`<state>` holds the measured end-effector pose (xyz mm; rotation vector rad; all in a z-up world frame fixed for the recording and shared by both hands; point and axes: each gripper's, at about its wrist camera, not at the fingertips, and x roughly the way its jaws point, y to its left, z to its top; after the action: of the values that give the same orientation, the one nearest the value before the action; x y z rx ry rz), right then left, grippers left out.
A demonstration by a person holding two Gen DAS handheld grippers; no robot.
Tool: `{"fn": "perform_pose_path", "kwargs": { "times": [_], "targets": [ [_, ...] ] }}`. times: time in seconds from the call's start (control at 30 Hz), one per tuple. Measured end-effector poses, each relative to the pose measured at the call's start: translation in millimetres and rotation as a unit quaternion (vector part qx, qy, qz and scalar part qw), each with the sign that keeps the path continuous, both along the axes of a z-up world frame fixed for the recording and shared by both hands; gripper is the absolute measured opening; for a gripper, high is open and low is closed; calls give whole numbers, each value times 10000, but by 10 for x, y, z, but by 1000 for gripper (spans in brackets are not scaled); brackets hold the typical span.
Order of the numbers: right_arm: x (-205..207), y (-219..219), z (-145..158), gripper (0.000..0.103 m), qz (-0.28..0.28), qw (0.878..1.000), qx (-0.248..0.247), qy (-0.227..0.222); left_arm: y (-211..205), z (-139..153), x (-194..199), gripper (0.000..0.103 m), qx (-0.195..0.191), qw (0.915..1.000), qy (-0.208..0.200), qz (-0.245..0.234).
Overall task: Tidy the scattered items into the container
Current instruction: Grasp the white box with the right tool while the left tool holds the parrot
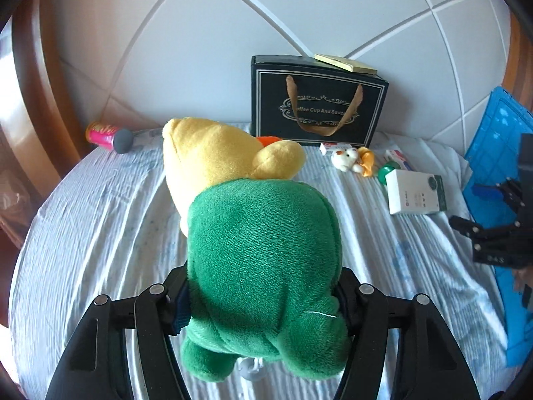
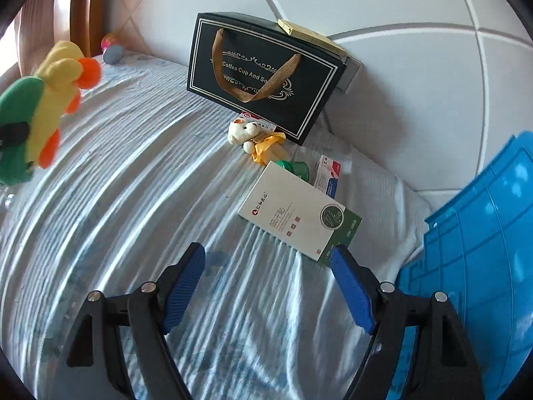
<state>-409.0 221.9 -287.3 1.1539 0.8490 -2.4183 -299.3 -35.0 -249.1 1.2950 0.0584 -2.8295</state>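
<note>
Step in hand: carrying 1 plush toy toward the blue crate; it looks lifted clear of the bedsheet.
Left gripper: clamped on the toy's green body, the yellow head pointing away from the camera.
Right gripper: jaws wide apart, nothing between them, hovering over the sheet just beside the white and green box.
Container: the blue crate sits at the right edge of the bed; its inside is not visible.
Next move, as a judgement: swing the toy rightward over the crate rim and let go; the right claw seems set to take the white and green box.
Still scattered: small white bear, green cap, red and white carton, pink can far left.
In the way: the right gripper lies between toy and crate, so the 2 could cross paths. The black gift bag stands against the headboard, clear of the route.
</note>
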Motion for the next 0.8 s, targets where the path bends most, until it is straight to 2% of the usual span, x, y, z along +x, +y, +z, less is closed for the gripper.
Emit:
{"fn": "perform_pose_path", "kwargs": {
  "times": [0.17,0.27,0.4,0.47,0.57,0.63,0.7,0.73,0.77,0.8],
  "targets": [
    [-410,-77,-432,78,357,9962,787,-61,-238,50,424,65,-7,9997,-53,243],
    [-592,-129,-655,78,568,9898,1302,-102,-338,70,612,66,-19,9992,-101,394],
    [-795,-184,-829,78,945,9799,1753,-138,-441,54,781,66,-55,9983,-158,565],
    [-904,-187,-903,87,1069,9736,2015,-113,-465,20,820,67,-87,9977,-205,636],
    [-1087,-123,-886,91,1036,9771,1829,-339,-455,-30,855,67,-92,9972,-266,695],
    [-1199,-40,-795,91,839,9846,1428,-564,-418,-47,863,67,-95,9970,-287,711],
    [-1239,25,-694,83,699,9890,1168,-571,-379,-48,872,67,-87,9971,-291,701],
    [-1238,41,-649,72,653,9901,1135,-511,-356,-45,876,67,-87,9972,-286,691],
    [-1238,54,-604,66,617,9912,1062,-498,-331,-39,872,67,-85,9973,-278,677],
    [-1246,72,-562,64,561,9923,975,-522,-309,-32,867,67,-78,9974,-271,662]
  ]
}}
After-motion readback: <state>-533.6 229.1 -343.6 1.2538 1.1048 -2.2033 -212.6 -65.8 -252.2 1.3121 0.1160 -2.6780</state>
